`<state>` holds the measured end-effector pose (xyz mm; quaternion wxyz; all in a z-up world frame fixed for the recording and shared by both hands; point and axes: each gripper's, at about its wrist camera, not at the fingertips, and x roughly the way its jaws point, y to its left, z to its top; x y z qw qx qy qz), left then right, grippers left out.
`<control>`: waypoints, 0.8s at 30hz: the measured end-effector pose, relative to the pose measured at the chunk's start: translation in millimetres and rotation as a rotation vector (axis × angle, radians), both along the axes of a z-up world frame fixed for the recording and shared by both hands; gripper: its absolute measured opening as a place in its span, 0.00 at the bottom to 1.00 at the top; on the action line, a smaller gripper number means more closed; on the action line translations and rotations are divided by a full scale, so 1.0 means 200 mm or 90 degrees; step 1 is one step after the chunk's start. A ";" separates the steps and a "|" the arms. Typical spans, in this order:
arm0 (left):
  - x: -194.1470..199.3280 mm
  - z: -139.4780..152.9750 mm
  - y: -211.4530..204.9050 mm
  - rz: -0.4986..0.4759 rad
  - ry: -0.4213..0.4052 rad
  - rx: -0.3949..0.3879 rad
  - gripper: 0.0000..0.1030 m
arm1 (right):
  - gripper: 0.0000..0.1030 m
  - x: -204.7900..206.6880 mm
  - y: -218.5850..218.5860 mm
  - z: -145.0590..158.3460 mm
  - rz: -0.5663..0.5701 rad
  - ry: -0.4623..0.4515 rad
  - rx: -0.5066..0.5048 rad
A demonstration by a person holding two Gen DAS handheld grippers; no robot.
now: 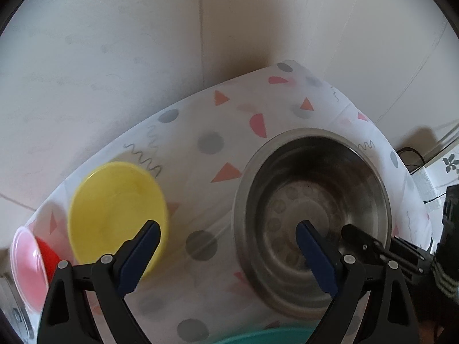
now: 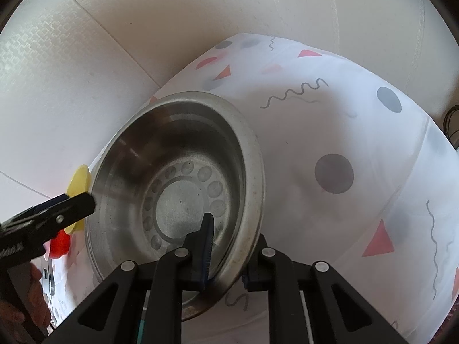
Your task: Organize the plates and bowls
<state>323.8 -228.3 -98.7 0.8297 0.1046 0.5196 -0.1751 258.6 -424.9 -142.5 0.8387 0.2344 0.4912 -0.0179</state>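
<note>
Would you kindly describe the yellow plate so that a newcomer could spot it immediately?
Start at the table under the white patterned cloth. Find the big steel bowl whose rim the right hand-held gripper pinches. Beyond it lies the yellow plate, flat and opaque, unlike the pink translucent bowl and red dish next to it.

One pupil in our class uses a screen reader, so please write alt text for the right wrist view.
The right gripper pinches the near rim of a round stainless-steel bowl with dimpled base, on a white tablecloth printed with grey dots and red triangles. At left, the left gripper's black finger reaches in front of a yellow plastic plate.
</note>
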 end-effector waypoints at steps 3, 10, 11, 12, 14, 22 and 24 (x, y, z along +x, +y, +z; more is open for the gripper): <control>0.01 -0.03 -0.05 -0.017 -0.004 0.017 0.87 | 0.14 -0.01 -0.01 0.00 0.003 -0.007 0.006; 0.03 -0.08 -0.10 -0.036 0.016 0.020 0.72 | 0.14 -0.01 -0.03 -0.01 0.007 -0.014 0.014; 0.03 -0.09 -0.10 -0.036 0.020 0.017 0.70 | 0.14 -0.01 -0.03 -0.01 0.007 -0.015 0.015; 0.04 -0.10 -0.10 -0.037 0.027 0.010 0.63 | 0.14 -0.01 -0.04 -0.01 0.007 -0.016 0.016; 0.05 -0.11 -0.11 -0.036 0.038 0.007 0.55 | 0.14 0.00 -0.04 -0.02 0.007 -0.018 0.017; 0.05 -0.15 -0.11 -0.039 0.037 0.032 0.25 | 0.14 0.00 -0.04 -0.02 0.013 -0.020 0.013; 0.04 -0.15 -0.11 -0.042 0.029 0.038 0.24 | 0.14 0.00 -0.03 -0.02 0.014 -0.021 0.012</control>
